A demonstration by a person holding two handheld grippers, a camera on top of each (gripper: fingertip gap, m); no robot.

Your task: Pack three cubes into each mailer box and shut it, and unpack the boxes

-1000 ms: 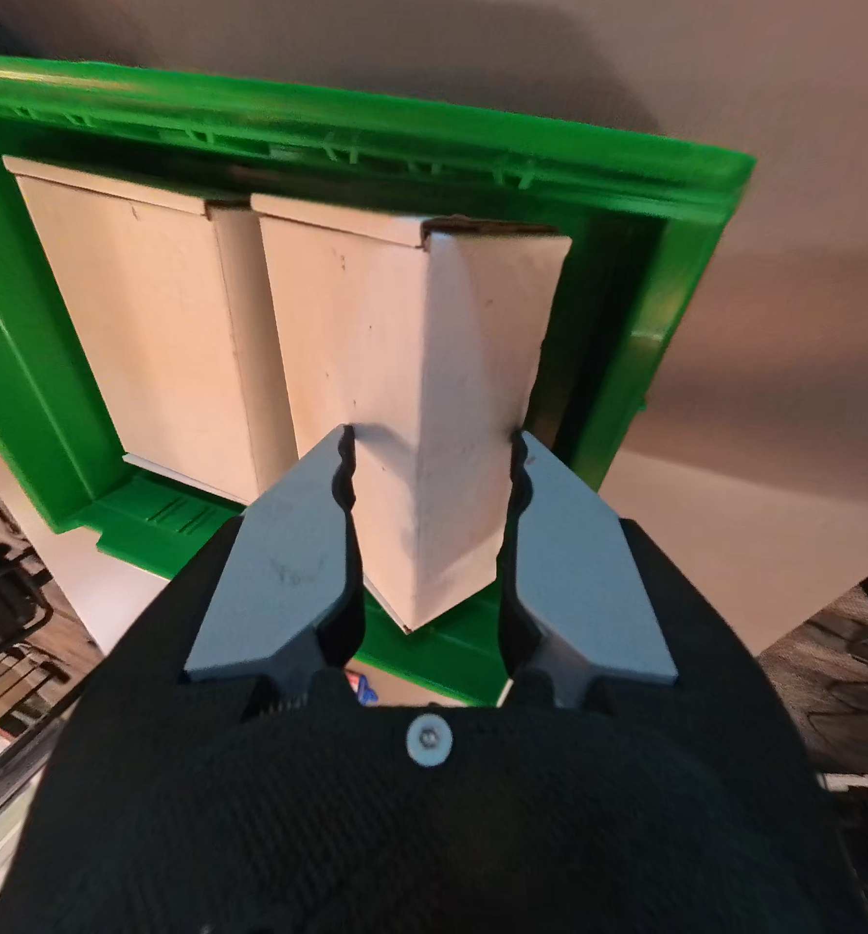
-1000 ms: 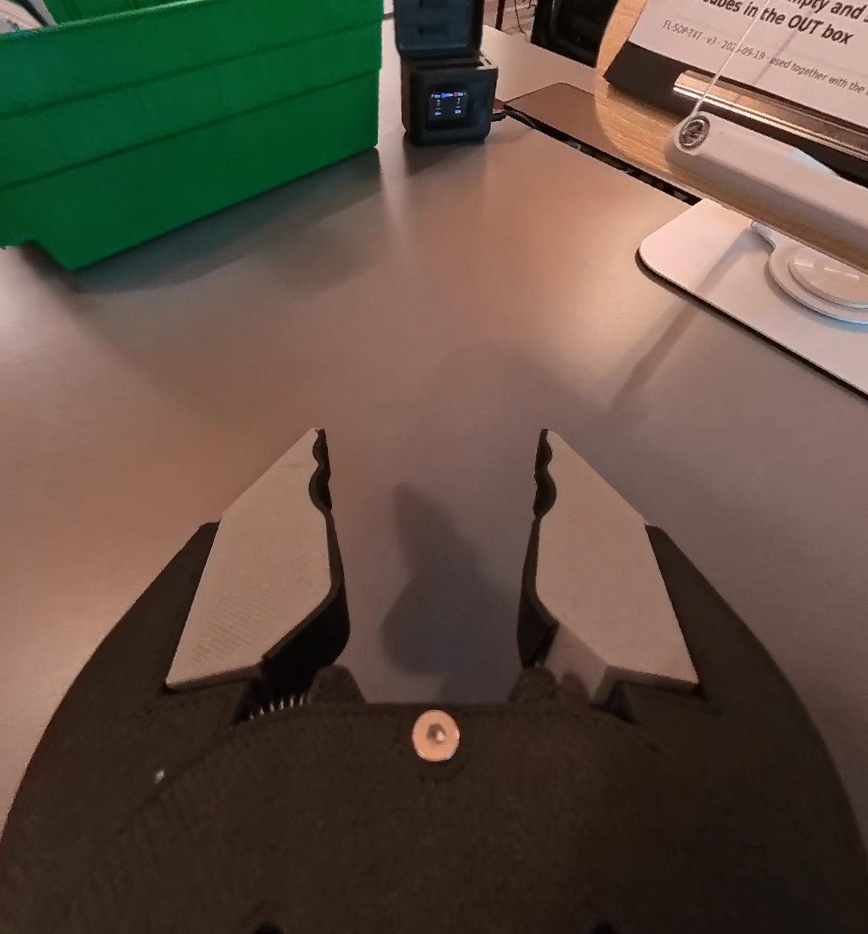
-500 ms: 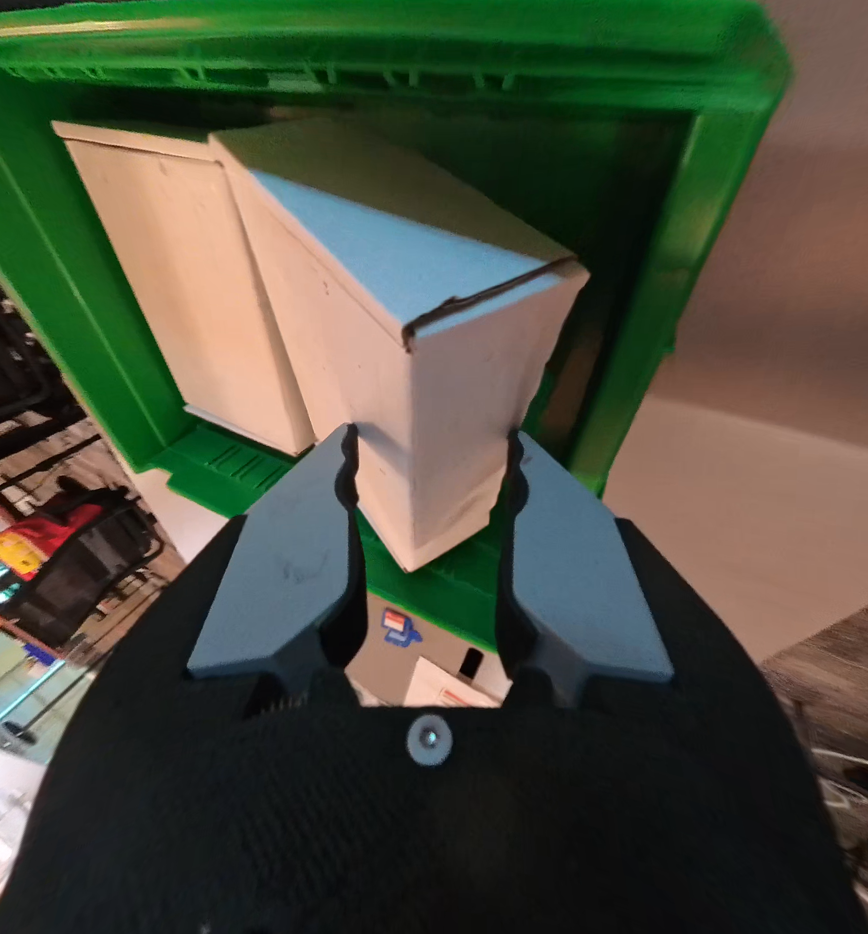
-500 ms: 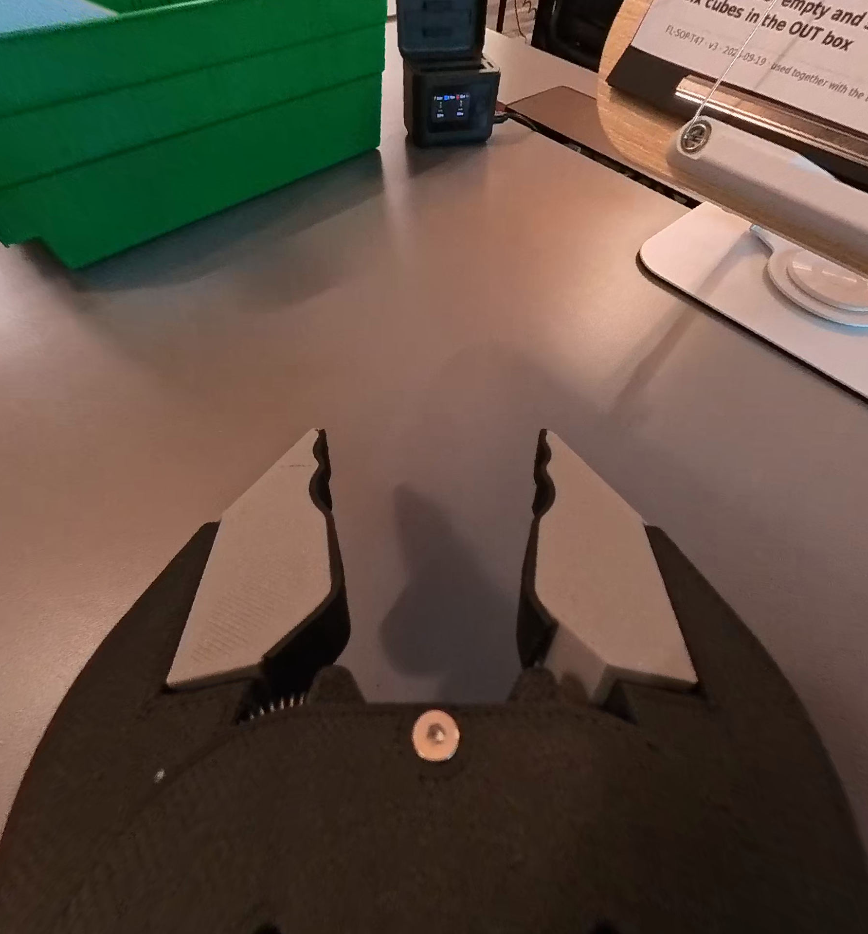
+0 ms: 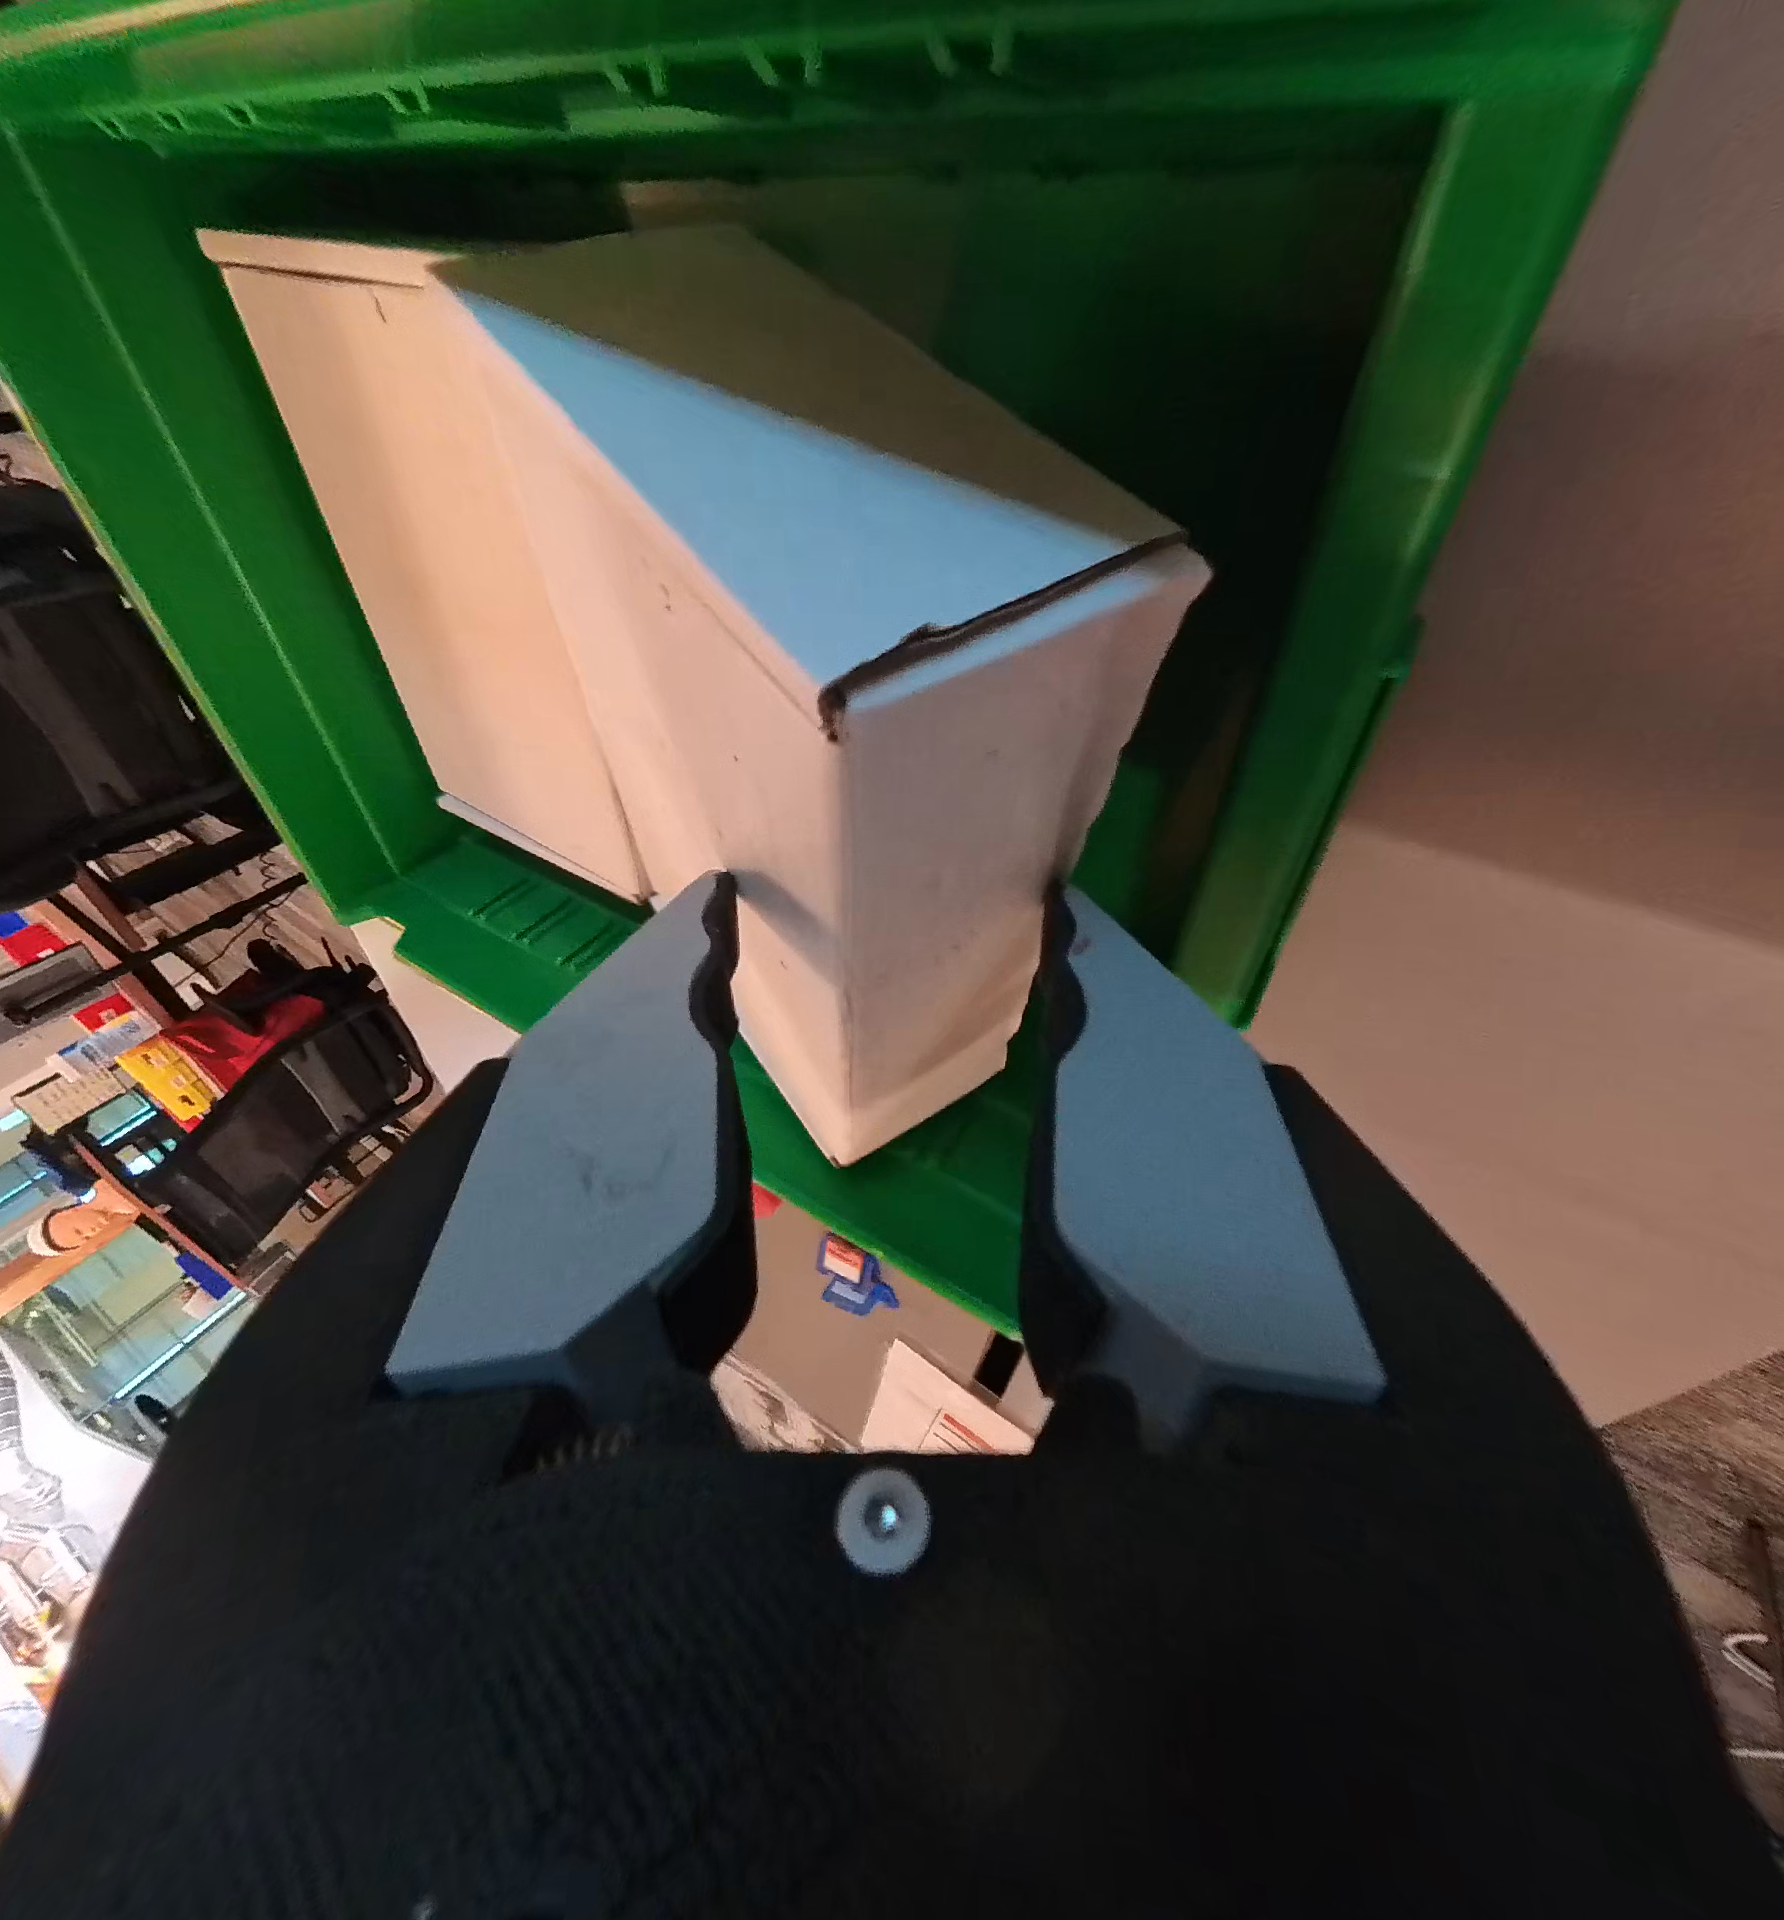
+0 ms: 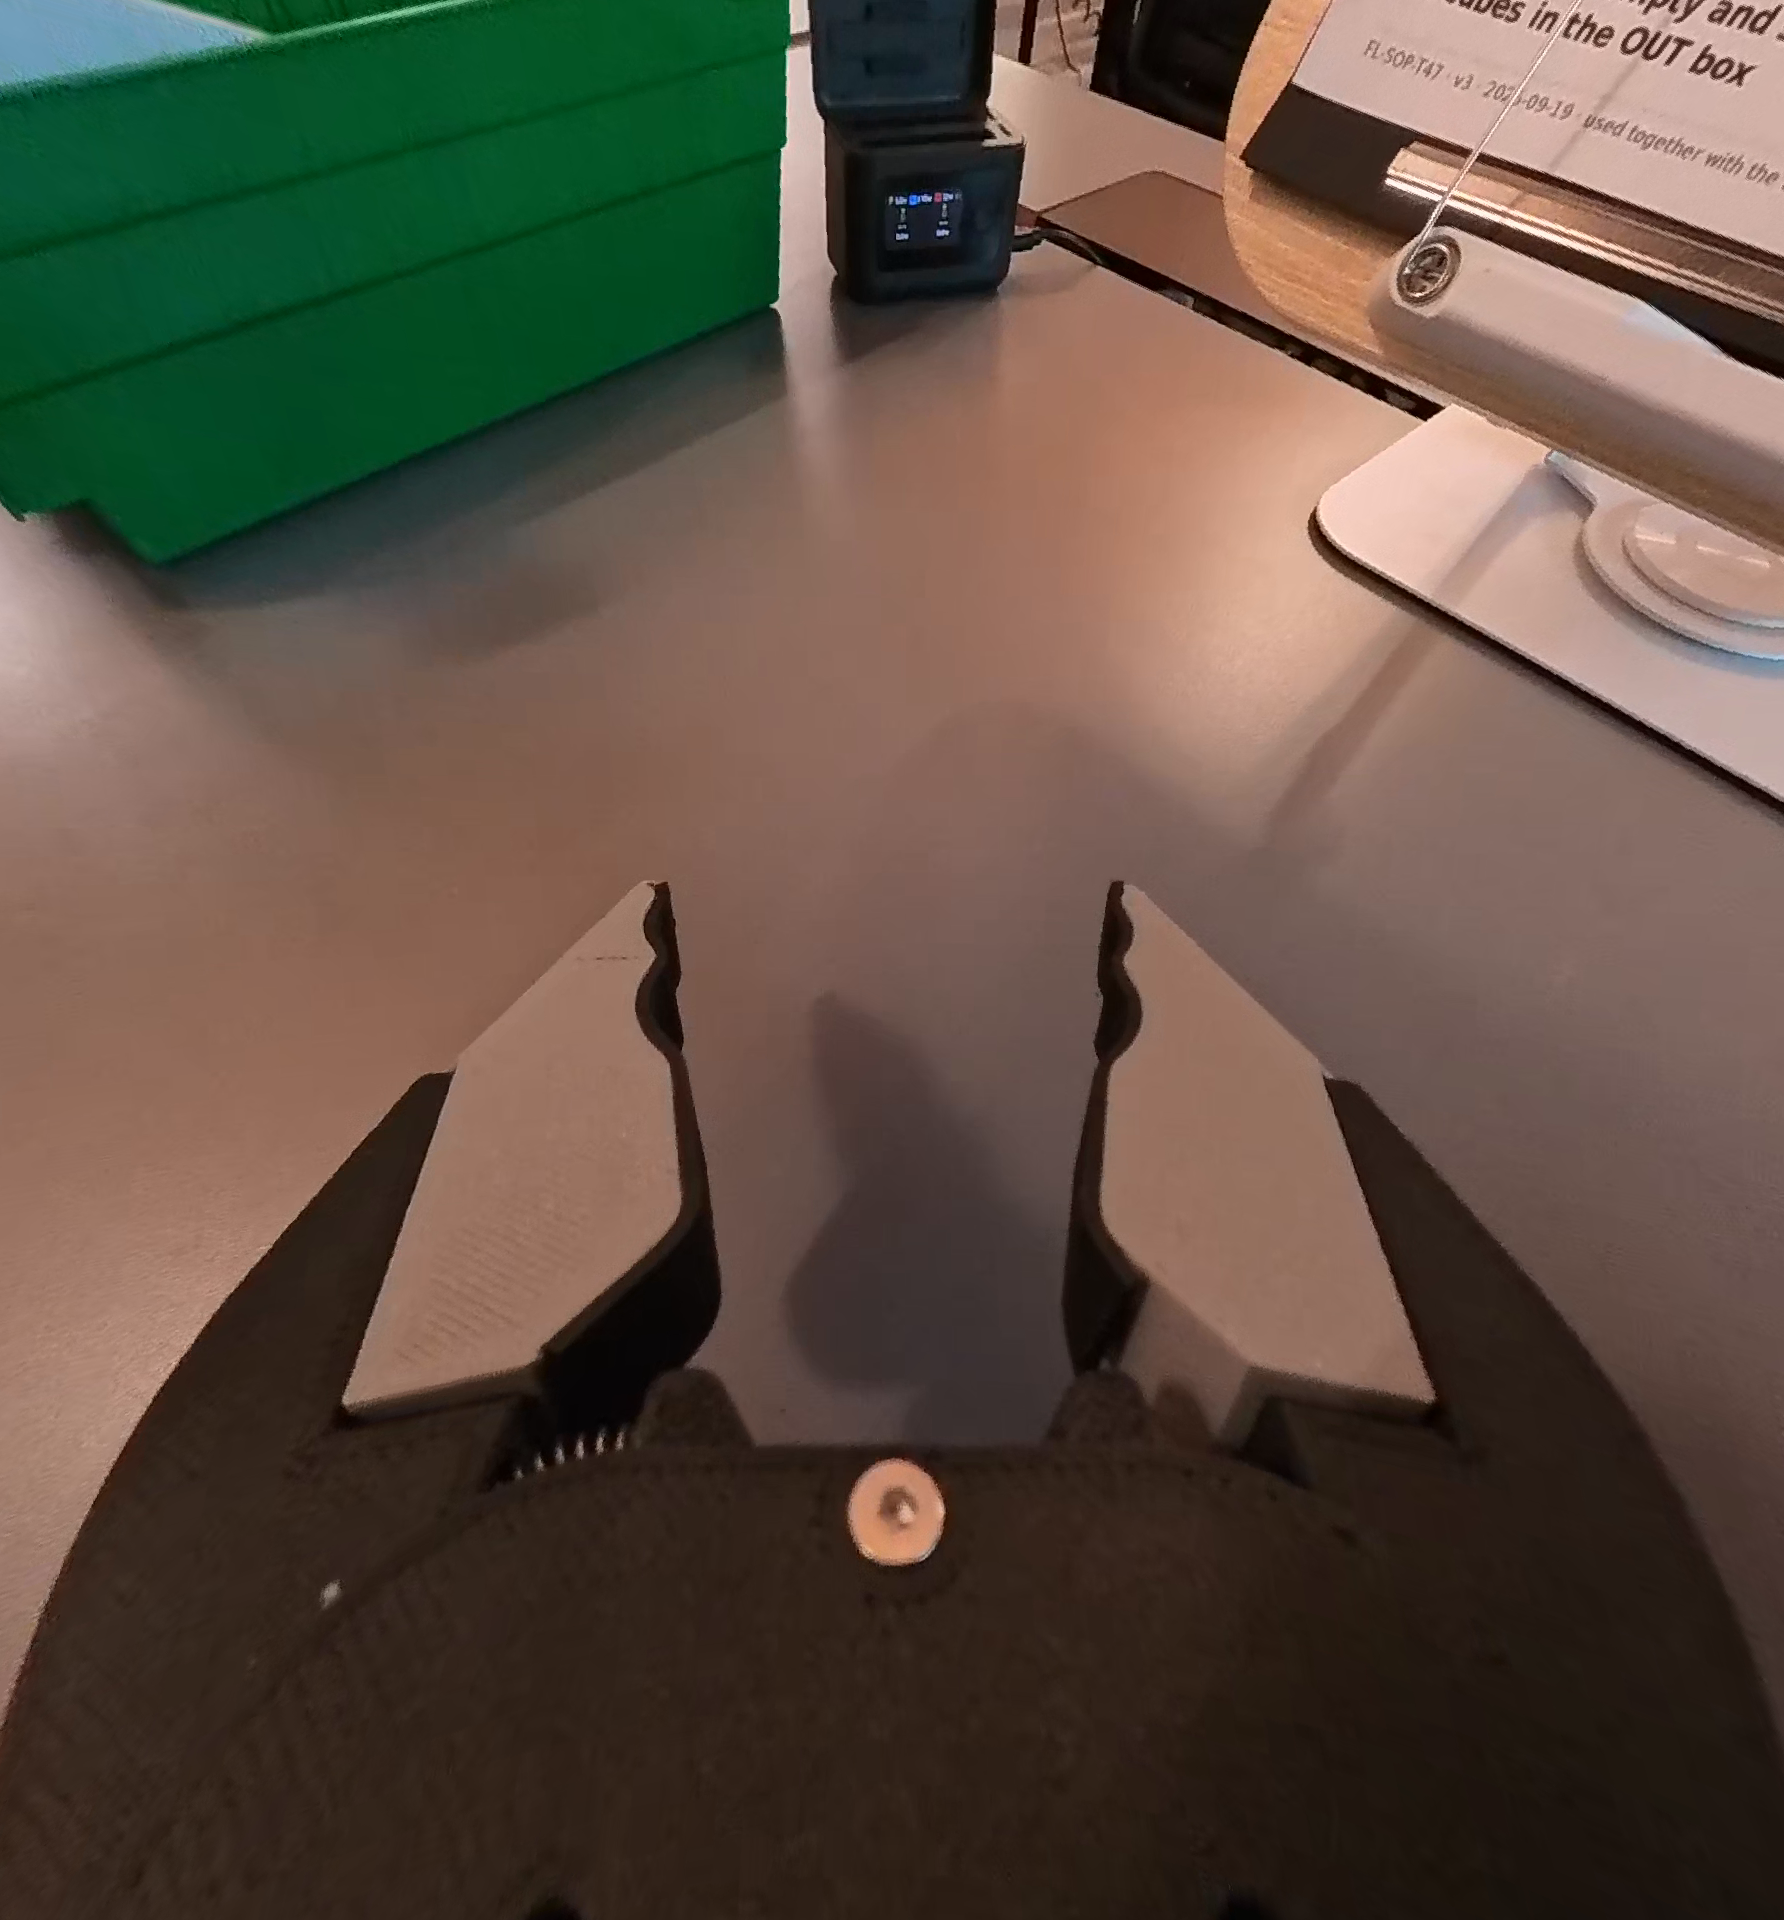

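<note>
My left gripper (image 5: 883, 914) is shut on the near end of a closed white mailer box (image 5: 929, 810) and holds it tilted above a green crate (image 5: 181, 499). A second closed white mailer box (image 5: 400, 520) lies in the crate to its left. My right gripper (image 6: 888, 904) is open and empty, low over the grey table (image 6: 867, 675). The green crate also shows in the right wrist view (image 6: 348, 270) at the far left. No cubes are visible.
A small black device with a lit screen (image 6: 919, 208) stands beside the crate. A white stand base (image 6: 1594, 582) holding a printed sheet sits at the right. The table edge and the floor show at the right of the left wrist view (image 5: 1698, 1403). Left tips to right tips: about 35 centimetres.
The left gripper has lifted and tilted the mailer box, so its top face now shows and the crate sits farther below. The right gripper has hardly moved.
</note>
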